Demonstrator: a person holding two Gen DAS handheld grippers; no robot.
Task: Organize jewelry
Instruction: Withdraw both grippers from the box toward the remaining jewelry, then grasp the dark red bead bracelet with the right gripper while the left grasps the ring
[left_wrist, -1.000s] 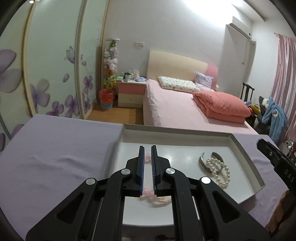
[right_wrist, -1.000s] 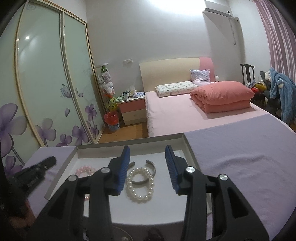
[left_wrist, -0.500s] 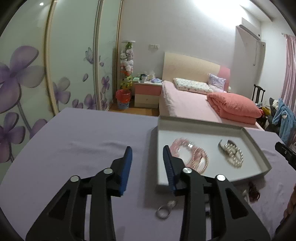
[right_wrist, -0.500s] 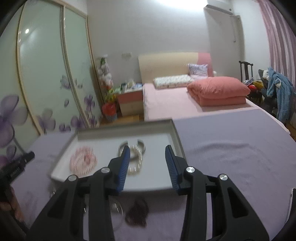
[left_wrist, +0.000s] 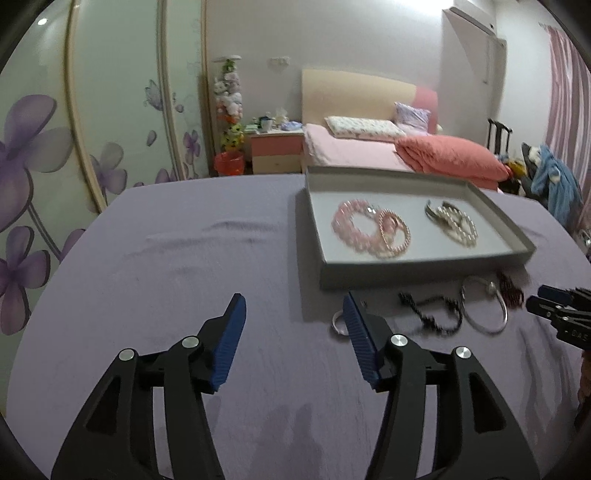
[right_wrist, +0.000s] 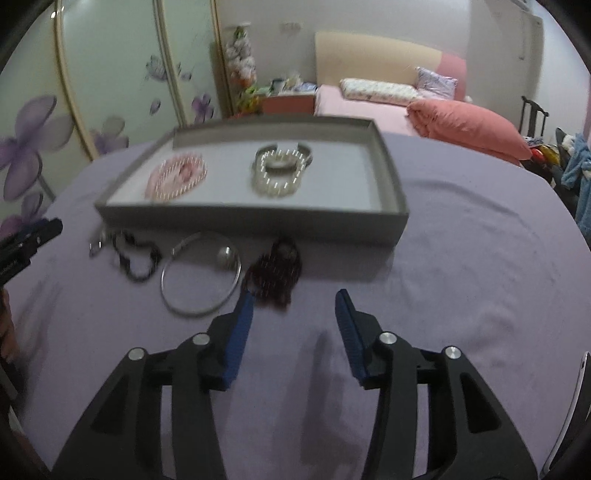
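Observation:
A grey tray (left_wrist: 417, 267) (right_wrist: 258, 221) sits on the purple cloth. In it lie pink bead bracelets (left_wrist: 369, 227) (right_wrist: 177, 177) and a pearl bracelet with a silver cuff (left_wrist: 452, 219) (right_wrist: 280, 170). In front of the tray lie a small silver ring (left_wrist: 338, 323) (right_wrist: 96, 245), a black chain (left_wrist: 432, 314) (right_wrist: 136, 258), a silver bangle (left_wrist: 484, 306) (right_wrist: 201, 277) and a dark red bead bracelet (left_wrist: 511, 290) (right_wrist: 277, 275). My left gripper (left_wrist: 293, 325) is open and empty, left of the small ring. My right gripper (right_wrist: 293, 314) is open and empty, just behind the dark red bracelet.
The purple cloth (left_wrist: 166, 277) covers the table on all sides of the tray. A bed (left_wrist: 369, 151), a nightstand (left_wrist: 275, 153) and a flowered wardrobe (left_wrist: 74, 147) stand beyond the table's far edge. A white object's edge (right_wrist: 576, 398) shows at the right wrist view's lower right.
My left gripper opened, let go of the pink bracelet in the tray and drew back to the near left. My right gripper drew back from over the tray to the loose pieces.

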